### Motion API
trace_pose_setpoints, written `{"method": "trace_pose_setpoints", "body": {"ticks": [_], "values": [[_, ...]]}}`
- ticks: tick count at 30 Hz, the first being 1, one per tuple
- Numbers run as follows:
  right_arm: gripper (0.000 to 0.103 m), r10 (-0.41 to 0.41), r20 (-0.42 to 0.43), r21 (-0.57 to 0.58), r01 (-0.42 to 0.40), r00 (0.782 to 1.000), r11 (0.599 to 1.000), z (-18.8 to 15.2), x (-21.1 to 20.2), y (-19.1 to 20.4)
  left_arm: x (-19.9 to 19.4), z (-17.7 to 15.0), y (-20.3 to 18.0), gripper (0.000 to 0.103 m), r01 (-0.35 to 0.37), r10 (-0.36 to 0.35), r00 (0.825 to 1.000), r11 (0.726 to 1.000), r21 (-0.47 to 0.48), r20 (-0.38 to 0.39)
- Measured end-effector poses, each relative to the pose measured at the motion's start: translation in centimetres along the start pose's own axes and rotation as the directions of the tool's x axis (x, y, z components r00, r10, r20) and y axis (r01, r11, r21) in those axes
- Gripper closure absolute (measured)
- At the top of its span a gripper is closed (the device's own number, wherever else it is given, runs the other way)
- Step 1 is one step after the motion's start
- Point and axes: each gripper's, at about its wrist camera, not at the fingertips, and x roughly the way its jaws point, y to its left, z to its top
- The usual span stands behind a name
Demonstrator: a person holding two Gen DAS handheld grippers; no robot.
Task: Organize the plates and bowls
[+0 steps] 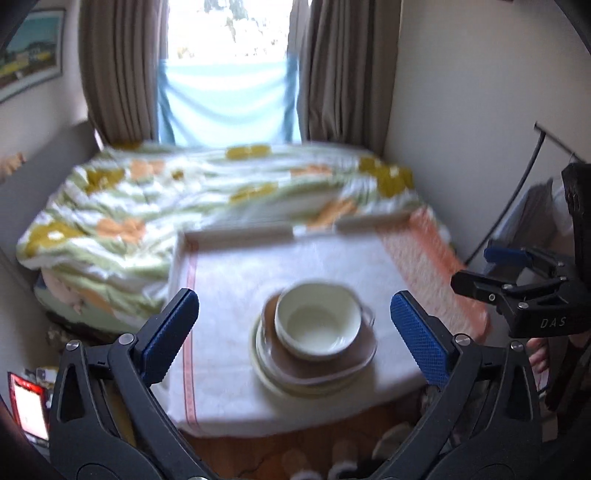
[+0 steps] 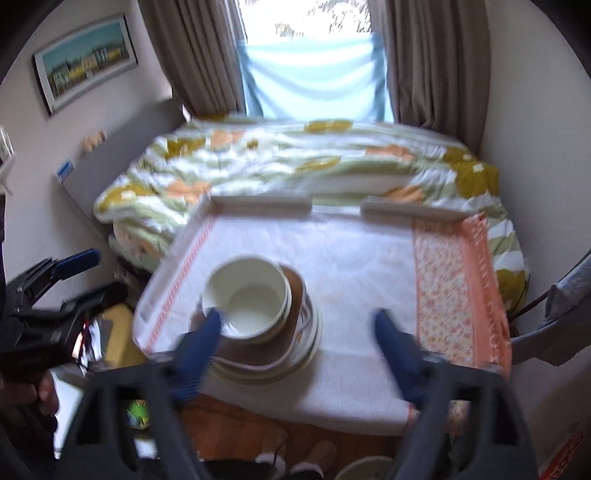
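- From my left wrist camera, my left gripper (image 1: 293, 332) stands released with nothing between its pads; the cream bowl (image 1: 317, 320) sits atop the stack of plates (image 1: 314, 363) on the tray (image 1: 236, 236), well below the fingers.
- From my right wrist camera, my right gripper (image 2: 297, 356) is spread and empty, the bowl (image 2: 248, 295) on the tray's (image 2: 258, 202) left half.

Both views looked forward and steeply down from above the near edge of the worktop (image 1: 229, 387), toward the bed (image 1: 147, 206) and window (image 1: 229, 29). The left wrist view sat left of the stack of dishes (image 1: 314, 339), the right wrist view to its right. Each caught the other gripper at its side margin. Shared: worktop, stack of dishes, bed, curtains (image 2: 199, 55).
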Motion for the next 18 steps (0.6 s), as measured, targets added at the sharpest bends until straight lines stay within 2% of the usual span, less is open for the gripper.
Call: {"method": "trace_pose_setpoints", "body": {"ticks": [4,7,9,14,18], "values": [[0.008,-0.067,0.113,0.018,0.066,0.991,0.998,1.4,-4.1,-0.3,-3.0,1.9,-1.0,0.0,-0.028,0.032,0.994,0.999,-0.035,0.108],[0.001,-0.141,0.223,0.022,0.14,0.965,0.99,1.6,-6.7,0.1,-4.4,2.5,-1.5,0.0,-0.051,0.059,0.984,0.997,-0.053,0.169],[0.001,-0.161,0.273,0.029,0.159,0.948,0.987,1.6,-7.9,0.3,-5.1,2.5,-2.1,0.0,-0.061,0.07,0.976,0.997,-0.052,0.206],[0.001,-0.198,0.322,0.058,0.189,0.926,0.98,1.4,-8.9,0.1,-6.3,2.1,-2.9,0.0,-0.091,0.099,0.959,0.995,-0.043,0.265],[0.001,-0.207,0.349,0.054,0.201,0.914,0.978,1.2,-9.4,0.3,-6.4,2.1,-3.1,0.0,-0.094,0.107,0.956,0.994,-0.059,0.274]]}}
